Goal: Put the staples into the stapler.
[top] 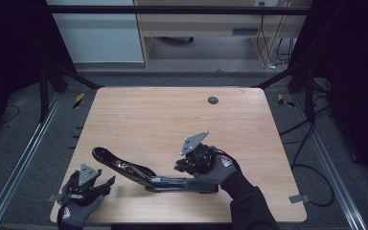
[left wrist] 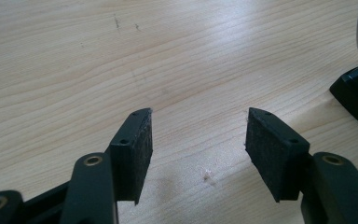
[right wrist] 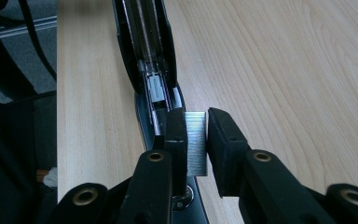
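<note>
A black stapler (top: 139, 173) lies swung open near the front of the wooden table (top: 172, 120), its upper arm stretching toward the left. My right gripper (top: 181, 167) hovers over its middle, shut on a silver strip of staples (right wrist: 196, 142). In the right gripper view the strip sits between the pads of my right gripper (right wrist: 196, 120), just above the stapler's open staple channel (right wrist: 149, 70). At the front left corner my left gripper (top: 108, 184) rests low over the wood. Its pads stand apart with nothing between them (left wrist: 198, 128), and one black end of the stapler (left wrist: 356, 95) shows at the right.
A round dark cable hole (top: 212, 100) sits in the table's far half. The table's left edge (right wrist: 58, 116) drops to grey floor with metal rails (top: 24, 158). Cables (top: 311, 158) trail on the floor at the right.
</note>
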Available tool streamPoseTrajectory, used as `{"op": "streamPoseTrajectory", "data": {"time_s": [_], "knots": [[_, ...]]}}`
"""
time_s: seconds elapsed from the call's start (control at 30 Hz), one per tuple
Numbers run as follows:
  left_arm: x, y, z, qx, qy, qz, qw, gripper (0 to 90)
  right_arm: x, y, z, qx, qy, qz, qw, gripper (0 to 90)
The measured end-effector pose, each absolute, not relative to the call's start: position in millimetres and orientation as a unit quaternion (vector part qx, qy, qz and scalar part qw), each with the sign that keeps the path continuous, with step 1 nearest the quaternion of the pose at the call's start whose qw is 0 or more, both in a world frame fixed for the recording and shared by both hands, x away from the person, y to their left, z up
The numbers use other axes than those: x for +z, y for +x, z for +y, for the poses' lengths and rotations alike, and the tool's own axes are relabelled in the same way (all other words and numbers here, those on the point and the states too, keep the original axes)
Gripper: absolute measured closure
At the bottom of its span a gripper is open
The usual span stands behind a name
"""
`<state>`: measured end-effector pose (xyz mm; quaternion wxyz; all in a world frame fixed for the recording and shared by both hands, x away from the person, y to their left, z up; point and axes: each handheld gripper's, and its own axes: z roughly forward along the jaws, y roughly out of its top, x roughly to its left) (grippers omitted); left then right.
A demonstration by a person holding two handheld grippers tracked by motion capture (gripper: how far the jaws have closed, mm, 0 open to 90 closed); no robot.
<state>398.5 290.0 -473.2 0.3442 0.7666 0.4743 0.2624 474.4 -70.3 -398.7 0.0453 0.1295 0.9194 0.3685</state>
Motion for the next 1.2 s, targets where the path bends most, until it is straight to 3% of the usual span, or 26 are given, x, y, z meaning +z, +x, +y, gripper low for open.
{"op": "streamPoseTrajectory", "data": {"time_s": [1.2], "knots": [[-472.6, 397.8, 289.5, 0.264, 0.767, 0.473, 0.345, 40.9, -427.6, 472.8, -68.3, 0.336, 0.105, 0.936, 0.018, 78.5]]}}
